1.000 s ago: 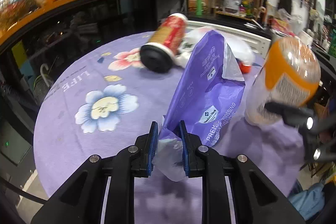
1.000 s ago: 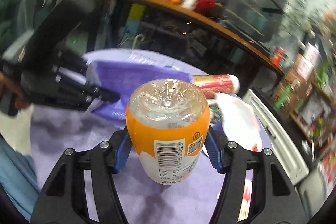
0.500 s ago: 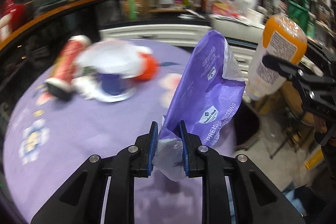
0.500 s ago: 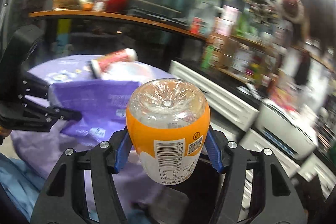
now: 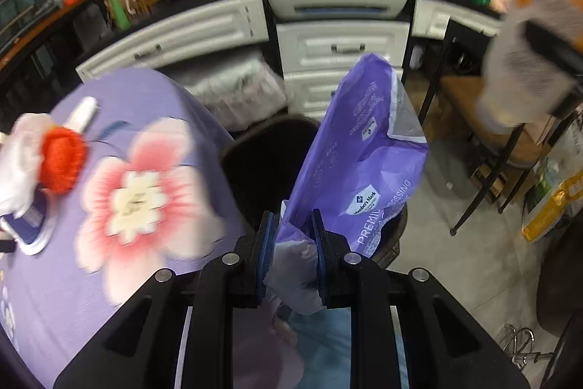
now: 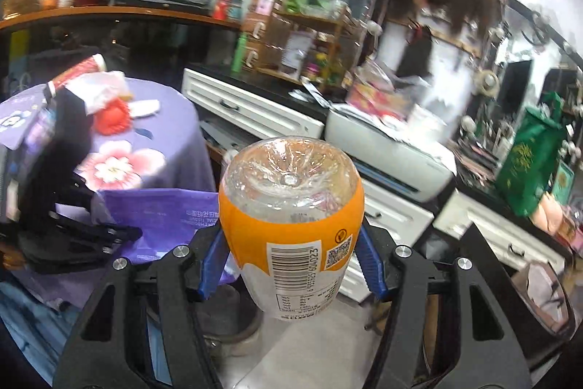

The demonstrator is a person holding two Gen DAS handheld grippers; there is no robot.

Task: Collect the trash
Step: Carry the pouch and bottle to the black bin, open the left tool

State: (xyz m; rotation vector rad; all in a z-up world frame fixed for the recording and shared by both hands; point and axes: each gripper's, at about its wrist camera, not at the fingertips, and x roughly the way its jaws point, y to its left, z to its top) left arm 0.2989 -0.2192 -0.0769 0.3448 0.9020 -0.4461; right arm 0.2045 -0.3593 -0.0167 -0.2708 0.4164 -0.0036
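The left gripper (image 5: pixel 290 254) clamps the purple bag (image 5: pixel 359 166) above the dark bin (image 5: pixel 269 163) at frame centre, positioned for release. The right gripper (image 6: pixel 291 265) grips the orange-labelled bottle (image 6: pixel 291 221), likely for disposal next.

One purple wrapper (image 5: pixel 359 163), one plastic bottle (image 6: pixel 291 225), one bin (image 5: pixel 262 166).
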